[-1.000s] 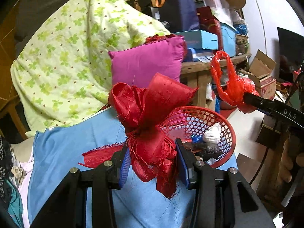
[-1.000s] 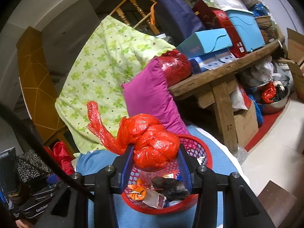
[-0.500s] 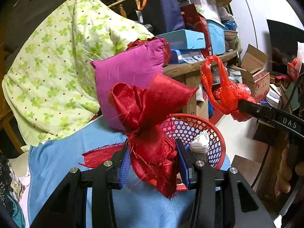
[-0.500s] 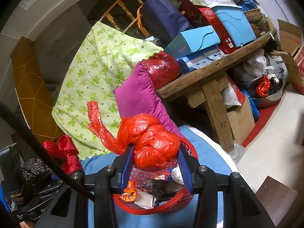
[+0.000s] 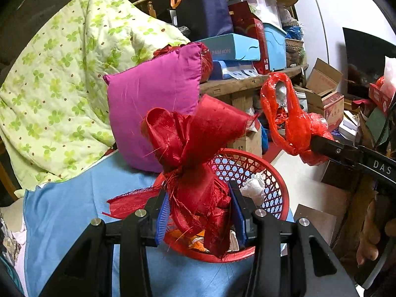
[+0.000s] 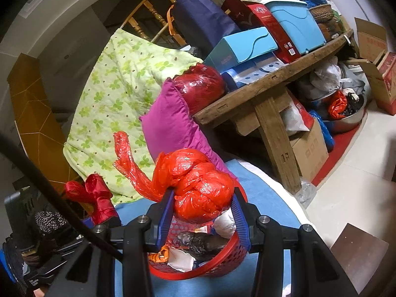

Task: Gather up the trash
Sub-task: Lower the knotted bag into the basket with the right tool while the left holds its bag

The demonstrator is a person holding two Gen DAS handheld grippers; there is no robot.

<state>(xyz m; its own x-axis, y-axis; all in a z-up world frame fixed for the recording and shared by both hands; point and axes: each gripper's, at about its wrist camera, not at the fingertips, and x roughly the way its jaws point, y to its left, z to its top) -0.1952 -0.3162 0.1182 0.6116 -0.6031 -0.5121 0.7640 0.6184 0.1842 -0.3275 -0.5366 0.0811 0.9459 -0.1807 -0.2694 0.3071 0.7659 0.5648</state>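
Magenta pillow [image 5: 153, 113] and wooden bench [image 6: 269, 91] flank basket [image 5: 277, 183].

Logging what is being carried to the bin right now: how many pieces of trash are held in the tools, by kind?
Red fabric bow, in the left tool: 1
Red plastic bag, in the right tool: 1
Total: 2, both above the red basket.

Cluttered wooden bench [image 6: 259, 91] – pale tiled floor [image 6: 351, 173].
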